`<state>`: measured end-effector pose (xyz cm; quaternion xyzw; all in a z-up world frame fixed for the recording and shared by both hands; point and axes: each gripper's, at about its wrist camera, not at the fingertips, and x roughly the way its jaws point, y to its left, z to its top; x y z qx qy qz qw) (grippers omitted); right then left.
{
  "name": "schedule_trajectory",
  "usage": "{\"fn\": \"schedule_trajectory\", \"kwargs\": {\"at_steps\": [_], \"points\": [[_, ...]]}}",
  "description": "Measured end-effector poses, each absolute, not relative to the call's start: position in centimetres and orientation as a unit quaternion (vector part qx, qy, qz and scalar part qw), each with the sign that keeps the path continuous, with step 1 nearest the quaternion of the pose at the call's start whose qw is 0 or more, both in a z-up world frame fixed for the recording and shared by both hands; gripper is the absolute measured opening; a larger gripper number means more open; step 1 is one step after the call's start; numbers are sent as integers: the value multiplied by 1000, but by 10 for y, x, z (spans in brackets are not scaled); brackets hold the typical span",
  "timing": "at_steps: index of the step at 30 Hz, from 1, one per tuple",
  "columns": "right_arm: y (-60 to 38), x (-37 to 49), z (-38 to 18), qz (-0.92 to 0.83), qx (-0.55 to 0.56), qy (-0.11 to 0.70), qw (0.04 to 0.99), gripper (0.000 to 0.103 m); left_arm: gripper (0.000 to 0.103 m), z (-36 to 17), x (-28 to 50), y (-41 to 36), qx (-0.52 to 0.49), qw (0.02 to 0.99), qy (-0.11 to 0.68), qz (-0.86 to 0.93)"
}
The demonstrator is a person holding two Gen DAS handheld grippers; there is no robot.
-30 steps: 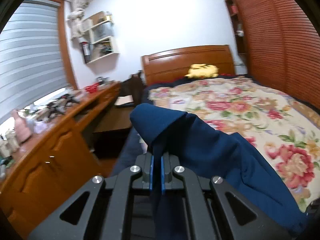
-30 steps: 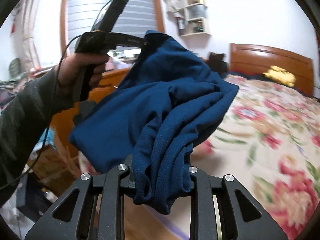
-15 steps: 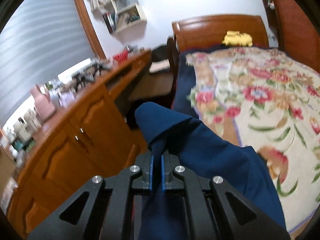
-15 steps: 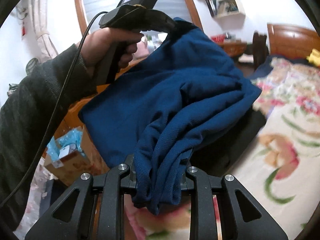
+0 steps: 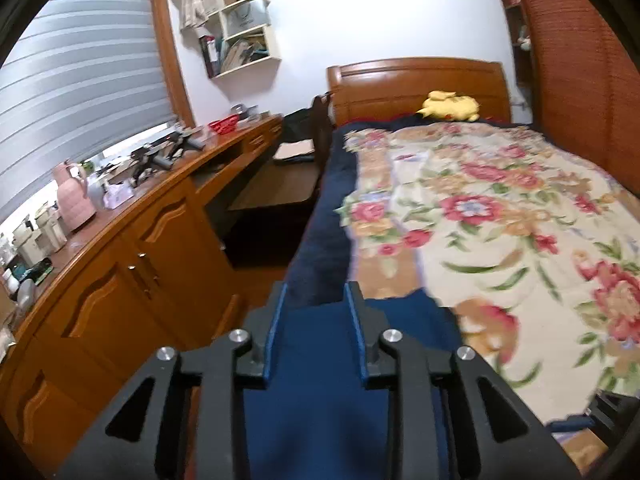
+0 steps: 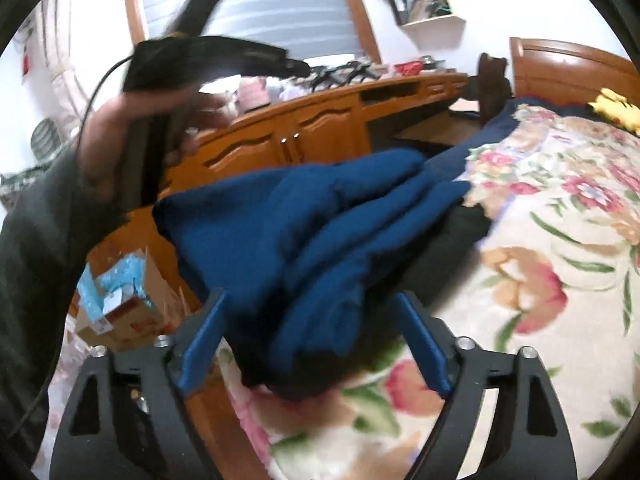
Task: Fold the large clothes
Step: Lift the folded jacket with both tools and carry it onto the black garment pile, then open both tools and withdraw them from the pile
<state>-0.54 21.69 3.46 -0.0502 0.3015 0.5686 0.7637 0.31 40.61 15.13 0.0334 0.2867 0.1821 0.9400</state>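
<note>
Right gripper (image 6: 312,332): fingers spread wide, gripping nothing.
Left gripper (image 5: 314,312): fingers parted, released.
Garment (image 6: 304,224): blue, bunched, lay at the bed's near edge, between the right fingers.
Bed (image 5: 500,208): floral cover.
Desk (image 5: 168,196): left of the bed.

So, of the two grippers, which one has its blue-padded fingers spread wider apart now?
The right gripper: its fingers stand far apart around the bunched dark blue garment. The left gripper is open too, but narrower.
</note>
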Motion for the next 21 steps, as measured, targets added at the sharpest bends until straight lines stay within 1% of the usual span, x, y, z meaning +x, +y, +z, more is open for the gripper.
{"fn": "schedule_trajectory", "kwargs": {"at_steps": [3,10,17,21], "points": [[190,-1,41,549,-63,288,782,86,33,157,-1,365,38,948,276,154],[87,24,46,459,-69,259,847,86,38,157,3,266,27,967,240,78],[-15,48,44,369,-64,247,894,86,39,127,22,180,-17,975,220,0],[-60,55,44,331,-59,243,910,86,39,109,34,144,-15,975,220,-13]]}}
